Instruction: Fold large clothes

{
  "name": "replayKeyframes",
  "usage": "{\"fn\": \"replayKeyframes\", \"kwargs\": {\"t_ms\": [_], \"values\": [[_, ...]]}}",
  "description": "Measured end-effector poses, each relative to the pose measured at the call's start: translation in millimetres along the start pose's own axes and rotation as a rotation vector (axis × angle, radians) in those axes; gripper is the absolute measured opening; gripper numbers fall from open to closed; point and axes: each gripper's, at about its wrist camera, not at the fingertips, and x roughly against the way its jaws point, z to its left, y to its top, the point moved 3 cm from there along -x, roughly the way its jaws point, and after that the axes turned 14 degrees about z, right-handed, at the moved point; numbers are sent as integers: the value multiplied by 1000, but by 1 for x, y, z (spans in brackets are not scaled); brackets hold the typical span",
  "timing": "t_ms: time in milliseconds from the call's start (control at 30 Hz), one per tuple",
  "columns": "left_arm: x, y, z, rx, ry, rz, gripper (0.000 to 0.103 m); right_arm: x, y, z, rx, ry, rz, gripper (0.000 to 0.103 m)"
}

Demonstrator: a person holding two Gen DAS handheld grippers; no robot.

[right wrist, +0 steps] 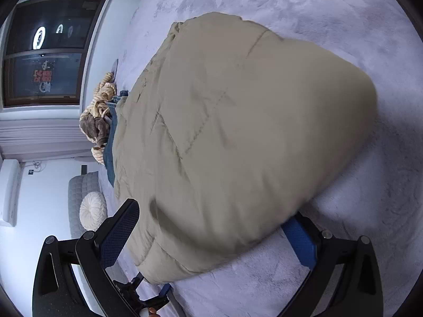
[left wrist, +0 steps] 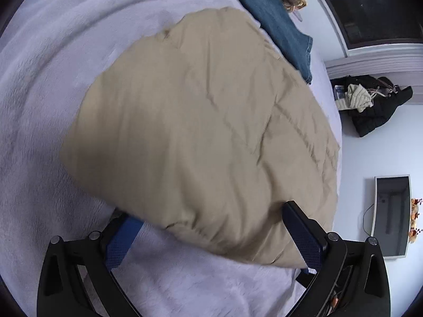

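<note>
A puffy beige quilted garment (left wrist: 201,121) lies folded into a thick bundle on a lavender fleece blanket (left wrist: 39,105). In the left wrist view my left gripper (left wrist: 206,214) stands wide open across the bundle's near edge. Its left finger is partly hidden under the fabric, and its right pad (left wrist: 304,235) stands beside the fabric. In the right wrist view the same garment (right wrist: 238,137) fills the middle. My right gripper (right wrist: 211,216) is wide open around its near end. The left pad (right wrist: 119,232) is beside the cloth, and the right finger (right wrist: 298,240) is tucked partly beneath it.
Blue jeans (left wrist: 277,23) lie just beyond the garment, with a tan plush toy (right wrist: 100,116) behind them. The bed's edge runs along one side of the garment. Past it are a dark clothes pile (left wrist: 375,108), a round white cushion (right wrist: 92,211) and a dark window (right wrist: 47,47).
</note>
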Motion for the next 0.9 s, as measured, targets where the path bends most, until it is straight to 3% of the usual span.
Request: {"fn": "replayKeyframes", "kwargs": {"t_ms": [133,233,300,367,467,500,567,600,633,733,900], "values": [[-3,25,-12,20,-18,-58,103,-12,12,6,-3,24,21,103],[-16,36,-12,42,28,-78,102,-25,20,4,-31,71,53,103],[-20,39,-13,46,54,-98,87,-32,22,2,-47,88,69,103],[-20,40,-15,27,54,-105,45,-35,23,3,-48,94,72,103],[-11,43,-24,-32,52,-118,24,-35,22,3,-48,114,74,103],[-8,41,-29,-65,73,-125,23,-34,21,3,-54,115,76,99],[-2,38,-41,-136,118,-139,20,-32,21,2,-75,95,75,71],[2,35,-46,-170,134,-146,20,-33,20,1,-83,105,82,50],[5,33,-52,-205,152,-155,19,-32,18,2,-85,113,81,39],[20,23,-63,-297,186,-178,18,-21,8,13,-37,86,53,28],[51,-3,-63,-360,174,-185,18,0,-18,28,33,65,49,26]]}}
